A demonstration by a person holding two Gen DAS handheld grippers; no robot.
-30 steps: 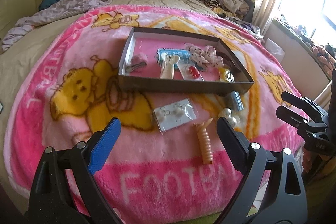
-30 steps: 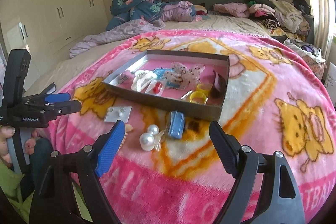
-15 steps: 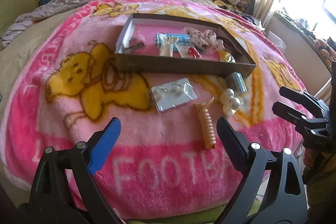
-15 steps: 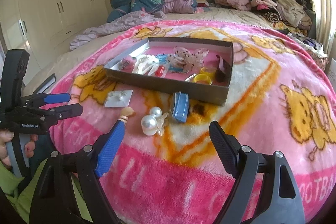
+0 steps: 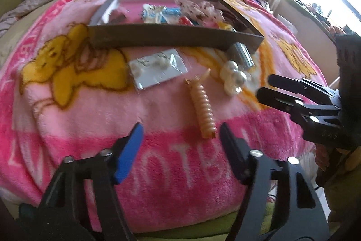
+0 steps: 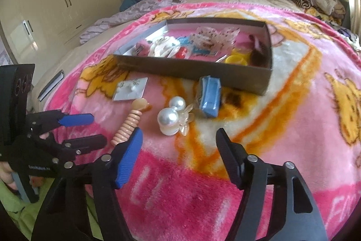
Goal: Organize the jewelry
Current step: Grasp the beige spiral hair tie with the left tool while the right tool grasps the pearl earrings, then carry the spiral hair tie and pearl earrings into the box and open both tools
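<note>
On the bed's pink cartoon-print fleece blanket, a shallow brown cardboard box already holds hair clips and bands, while a peach ribbed hair clip, a pearl-bead flower clip and a carded pair of pearl earrings lie just outside it. Both the left gripper and the right gripper have just been narrowing, yet each stands spread with nothing between its fingers.

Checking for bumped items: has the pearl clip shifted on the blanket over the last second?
No. The pearl clip still lies just left of the blue case, in front of the box; only the cameras came closer.
</note>
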